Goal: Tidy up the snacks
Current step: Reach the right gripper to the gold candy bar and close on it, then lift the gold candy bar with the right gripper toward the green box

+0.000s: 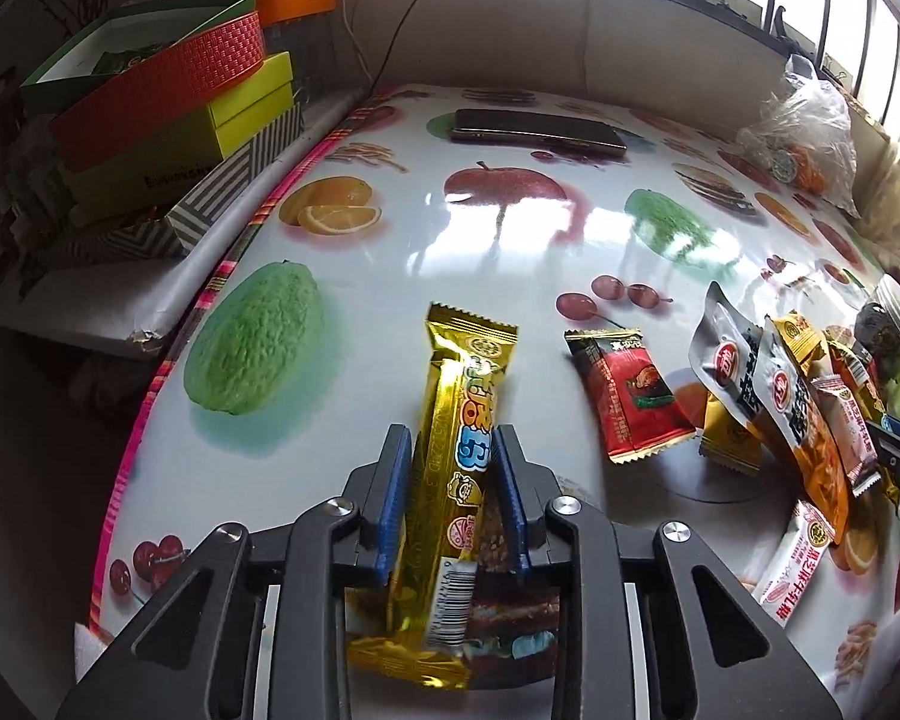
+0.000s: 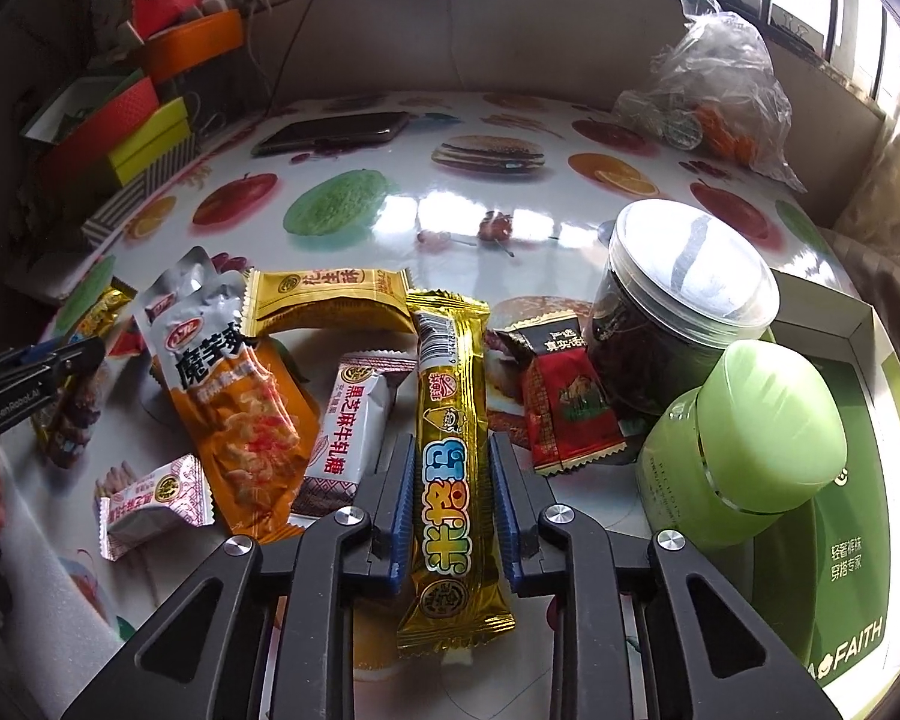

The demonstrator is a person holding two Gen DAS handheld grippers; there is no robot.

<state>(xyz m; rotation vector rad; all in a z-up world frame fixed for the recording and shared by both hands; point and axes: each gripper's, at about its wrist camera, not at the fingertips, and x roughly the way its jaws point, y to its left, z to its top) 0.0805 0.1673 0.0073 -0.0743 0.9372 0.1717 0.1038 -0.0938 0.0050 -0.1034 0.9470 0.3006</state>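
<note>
In the left wrist view, my left gripper (image 1: 452, 438) is shut on a long gold snack bar (image 1: 459, 396) that lies lengthwise between its blue pads on the fruit-print tablecloth (image 1: 510, 252). In the right wrist view, my right gripper (image 2: 452, 444) is shut on a second gold snack bar (image 2: 450, 396) of the same kind. That bar lies among loose snacks: a silver-orange pouch (image 2: 234, 402), a white nougat packet (image 2: 348, 426), a yellow packet (image 2: 330, 294) and a red packet (image 2: 564, 408). The left gripper (image 2: 30, 378) shows at the right view's left edge.
A clear jar of dark contents (image 2: 678, 312) and a green jar (image 2: 750, 444) stand right of the pile, by an open green box (image 2: 858, 480). A phone (image 1: 537, 132) and a plastic bag (image 1: 804, 138) lie at the back. Stacked gift boxes (image 1: 168, 96) stand beyond the table's left edge.
</note>
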